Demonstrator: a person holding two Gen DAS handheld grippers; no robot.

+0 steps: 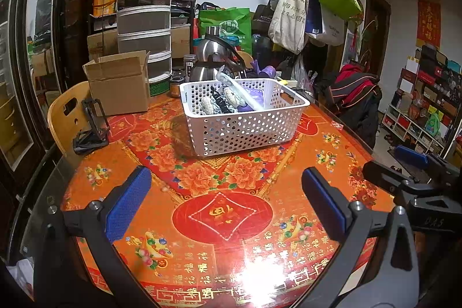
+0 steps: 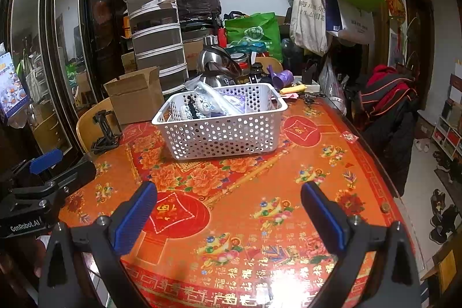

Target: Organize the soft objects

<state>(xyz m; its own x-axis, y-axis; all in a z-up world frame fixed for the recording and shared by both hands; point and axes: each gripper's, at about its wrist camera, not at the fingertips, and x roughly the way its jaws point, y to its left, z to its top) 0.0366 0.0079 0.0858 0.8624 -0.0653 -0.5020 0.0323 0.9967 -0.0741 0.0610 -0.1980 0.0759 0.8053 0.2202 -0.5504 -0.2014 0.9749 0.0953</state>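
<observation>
Both grippers hang above the near edge of the table (image 1: 332, 163), side by side and holding nothing. The left gripper (image 1: 225, 201) has its jaws spread wide, blue pads (image 1: 127, 204) well apart, only the red-and-orange flowered cloth showing between them. The right gripper (image 2: 228, 215) is released too, its pads (image 2: 132, 218) just as far apart over the same cloth.

Straight ahead at twelve o'clock from both sits the white basket (image 1: 245, 129), full of round holes, resting flat on the table and well apart from either gripper. The soft toys (image 1: 228, 100) lie inside it: a grey-white plush piece, something black beside it, a purple item toward the far corner, and a clear plastic wrapper leaning across the top.

At ten o'clock from the left gripper an open cardboard box (image 1: 118, 85) stands on the table, a black folding stand (image 1: 92, 126) just in front of it. Behind the basket, near one o'clock, a steel kettle (image 1: 213, 57) rises. In the left view the right gripper's black frame pokes in at three o'clock.
</observation>
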